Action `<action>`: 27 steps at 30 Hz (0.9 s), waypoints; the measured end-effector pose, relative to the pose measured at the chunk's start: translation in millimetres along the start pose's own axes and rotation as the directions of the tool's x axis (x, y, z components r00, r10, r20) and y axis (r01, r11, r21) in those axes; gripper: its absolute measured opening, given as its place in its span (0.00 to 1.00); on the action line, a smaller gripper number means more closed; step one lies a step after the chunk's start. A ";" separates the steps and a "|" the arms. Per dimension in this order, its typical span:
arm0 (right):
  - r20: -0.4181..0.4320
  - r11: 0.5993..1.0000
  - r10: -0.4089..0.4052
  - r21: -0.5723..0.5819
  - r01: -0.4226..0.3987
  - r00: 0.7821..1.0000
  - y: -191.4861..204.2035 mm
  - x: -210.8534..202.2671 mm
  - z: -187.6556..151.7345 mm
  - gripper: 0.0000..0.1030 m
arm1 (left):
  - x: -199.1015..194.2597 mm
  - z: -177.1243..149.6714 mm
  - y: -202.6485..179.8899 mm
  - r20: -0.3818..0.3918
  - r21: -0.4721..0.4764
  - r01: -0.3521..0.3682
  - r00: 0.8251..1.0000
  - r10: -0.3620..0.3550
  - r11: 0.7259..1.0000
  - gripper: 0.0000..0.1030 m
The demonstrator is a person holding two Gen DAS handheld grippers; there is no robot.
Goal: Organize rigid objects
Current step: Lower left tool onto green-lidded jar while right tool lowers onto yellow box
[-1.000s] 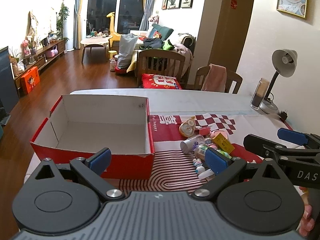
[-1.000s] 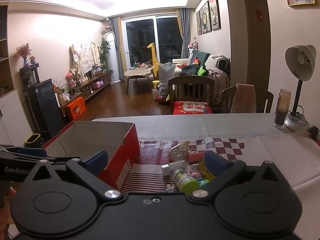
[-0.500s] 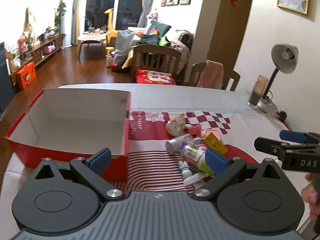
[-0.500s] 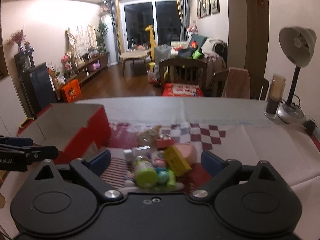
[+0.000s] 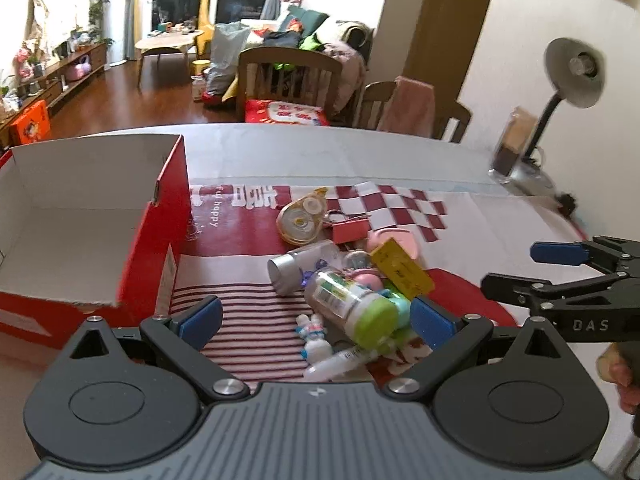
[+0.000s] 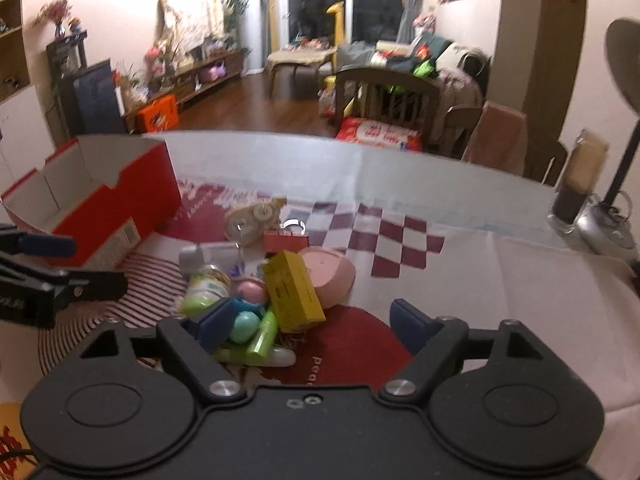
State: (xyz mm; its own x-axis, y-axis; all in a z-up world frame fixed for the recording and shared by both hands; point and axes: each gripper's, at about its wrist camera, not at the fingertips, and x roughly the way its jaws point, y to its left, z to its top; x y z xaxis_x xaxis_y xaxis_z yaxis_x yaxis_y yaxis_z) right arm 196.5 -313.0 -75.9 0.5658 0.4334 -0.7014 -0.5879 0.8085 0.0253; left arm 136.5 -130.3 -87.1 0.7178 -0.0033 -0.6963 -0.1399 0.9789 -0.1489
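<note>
Red cardboard box [image 5: 152,216] empty, left of the heap. Clutter pile [image 5: 348,276] on tablecloth beside it. Left gripper [image 5: 316,316] and right gripper [image 6: 310,322] both spread, holding nothing. Approach step; next, likely pinch green-capped bottle [image 5: 352,302].

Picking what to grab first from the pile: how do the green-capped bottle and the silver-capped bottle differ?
The green-capped bottle is wider, with a colourful printed label; the silver-capped bottle is slimmer and mostly clear. The green-capped bottle lies nearer the left gripper, with its cap toward the camera; the silver-capped bottle lies farther back, its cap pointing toward the red box. Both lie on their sides in the pile.
</note>
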 end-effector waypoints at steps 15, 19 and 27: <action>-0.087 0.990 0.133 -0.033 -0.136 0.987 -32.6 66.4 1.7 0.68 | 82.3 17.9 -12.1 -0.204 -0.160 -0.053 0.979 0.020 0.986 0.97; -0.111 0.983 0.179 -0.012 -0.181 0.978 -39.0 83.3 2.1 0.65 | 91.1 19.0 -17.9 -0.229 -0.173 -0.057 0.973 0.016 0.983 0.97; -0.135 0.970 0.244 0.028 -0.242 0.960 -41.2 102.6 2.3 0.57 | 106.8 21.4 -26.7 -0.278 -0.178 -0.069 0.960 0.017 0.982 0.78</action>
State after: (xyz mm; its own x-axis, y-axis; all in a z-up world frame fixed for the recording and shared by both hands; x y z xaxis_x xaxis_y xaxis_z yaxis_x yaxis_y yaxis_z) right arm 280.1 -301.0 -147.2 0.3221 0.5594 -0.7638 -0.6913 0.6902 0.2140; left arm 231.5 -152.3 -142.4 0.4974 -0.0431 -0.8665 -0.3083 0.9248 -0.2229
